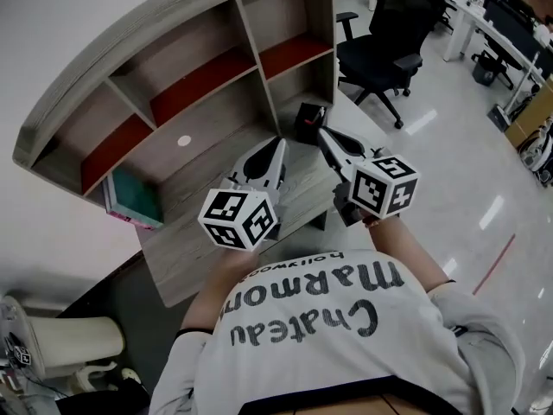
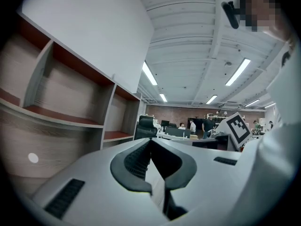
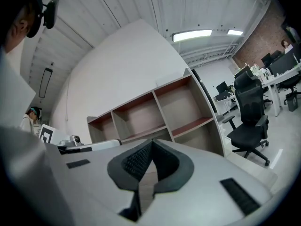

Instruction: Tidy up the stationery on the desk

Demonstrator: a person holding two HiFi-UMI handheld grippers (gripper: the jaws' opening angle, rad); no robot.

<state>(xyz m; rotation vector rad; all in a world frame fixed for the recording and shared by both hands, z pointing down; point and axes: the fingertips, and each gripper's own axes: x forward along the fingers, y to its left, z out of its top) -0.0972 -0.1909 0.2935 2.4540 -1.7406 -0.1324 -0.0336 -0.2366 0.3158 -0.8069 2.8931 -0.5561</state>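
Observation:
I hold both grippers up over the wooden desk (image 1: pixel 194 262), pointing at the shelf unit (image 1: pixel 199 85). My left gripper (image 1: pixel 279 143) is shut with nothing between its jaws; in its own view the tips (image 2: pixel 150 141) meet against the shelves. My right gripper (image 1: pixel 320 133) is also shut and empty, its tips (image 3: pixel 152 143) closed in its own view. A black box-shaped holder (image 1: pixel 308 121) stands on the desk just beyond the right gripper's tip. A teal book (image 1: pixel 134 199) with a pink one beneath it lies at the desk's left end. No loose pens show.
The shelf compartments look empty, with red boards inside. A small white disc (image 1: pixel 184 141) sits on the back panel. A black office chair (image 1: pixel 389 33) stands on the floor to the right. A white cylindrical object (image 1: pixel 60 340) is at lower left.

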